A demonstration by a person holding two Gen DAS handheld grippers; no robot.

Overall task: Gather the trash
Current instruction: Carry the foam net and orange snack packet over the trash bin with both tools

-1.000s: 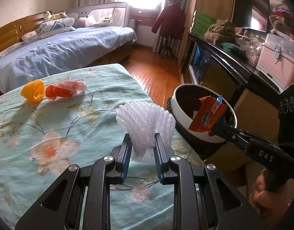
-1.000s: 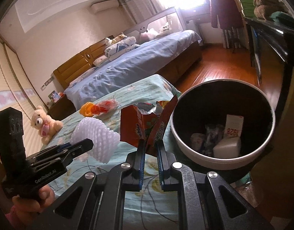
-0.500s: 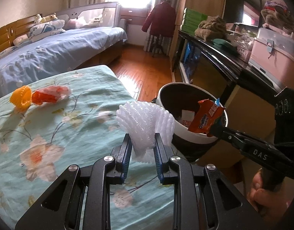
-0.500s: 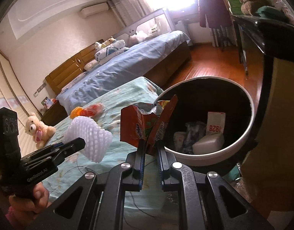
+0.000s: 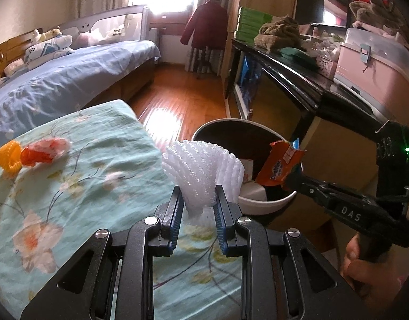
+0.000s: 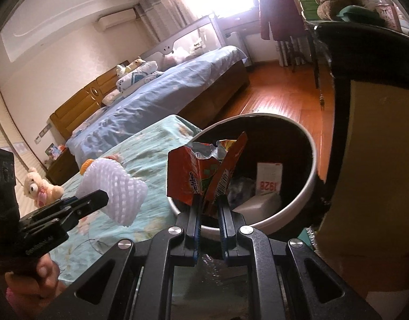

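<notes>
My left gripper (image 5: 198, 192) is shut on a white foam fruit net (image 5: 201, 170), held at the bed's corner just beside the bin; in the right wrist view that white foam net (image 6: 116, 189) sits in the left gripper (image 6: 97, 200). My right gripper (image 6: 209, 200) is shut on a torn orange snack wrapper (image 6: 201, 176), held over the near rim of the white-rimmed black trash bin (image 6: 308, 186). The left wrist view shows that orange wrapper (image 5: 281, 165) over the bin (image 5: 268, 205). The bin holds a white box and other scraps.
An orange foam net (image 5: 9, 157) and a red-and-white wrapper (image 5: 44, 150) lie on the floral bedspread (image 5: 71, 192). A black cabinet (image 5: 279, 72) with a pink case stands right of the bin. Wooden floor (image 5: 177, 101) and a blue bed lie beyond.
Both grippers have moved toward the bin with their loads. The wrapper now hangs over the bin's rim, and the foam net has come to the bed's corner beside it.
</notes>
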